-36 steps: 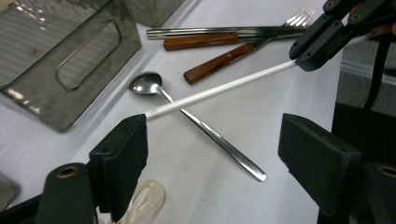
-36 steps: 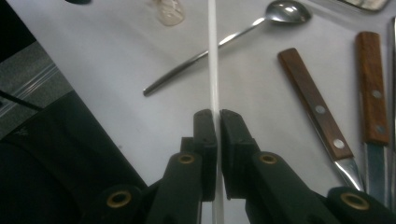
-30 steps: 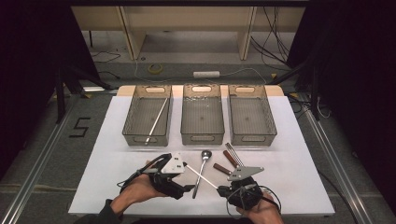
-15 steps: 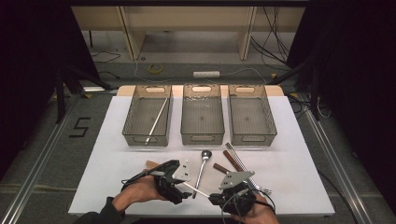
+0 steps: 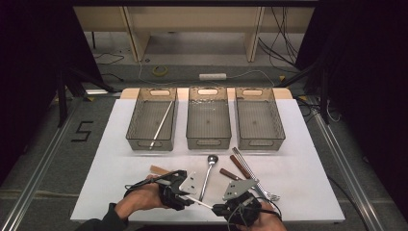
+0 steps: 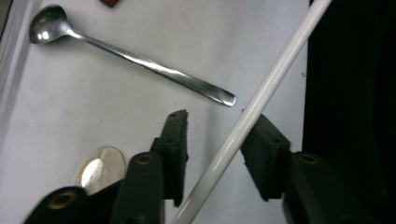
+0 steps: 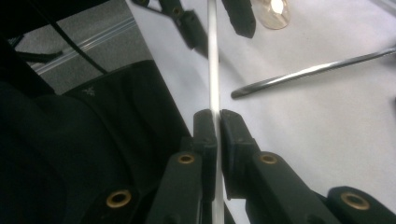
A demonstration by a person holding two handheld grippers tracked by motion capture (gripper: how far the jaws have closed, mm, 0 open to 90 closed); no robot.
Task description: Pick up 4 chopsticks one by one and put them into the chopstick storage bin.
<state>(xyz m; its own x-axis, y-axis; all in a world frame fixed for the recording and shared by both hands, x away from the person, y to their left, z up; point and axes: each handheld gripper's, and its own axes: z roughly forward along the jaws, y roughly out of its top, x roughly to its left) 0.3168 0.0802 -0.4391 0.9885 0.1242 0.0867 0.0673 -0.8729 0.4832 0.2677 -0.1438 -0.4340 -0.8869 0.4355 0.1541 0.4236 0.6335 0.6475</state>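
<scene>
While the right tool (image 7: 217, 122) clamps a white rod (image 7: 213, 70), the left tool (image 6: 217, 140) closes around it.
The rod spans between the two tools low over the tabletop (image 5: 312, 159) near its front edge. The left jaws have just been narrowing; the rod runs between them, against the right pad, the left pad still apart. A spoon (image 6: 135, 58) lies just beyond.

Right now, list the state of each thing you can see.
White stick: pinched by right gripper, passing between the jaws of the left gripper, which have just been closing.
Spoon: flat on table.
Left bin: holds one rod.
Middle bin: empty.
Right bin: empty.
</scene>
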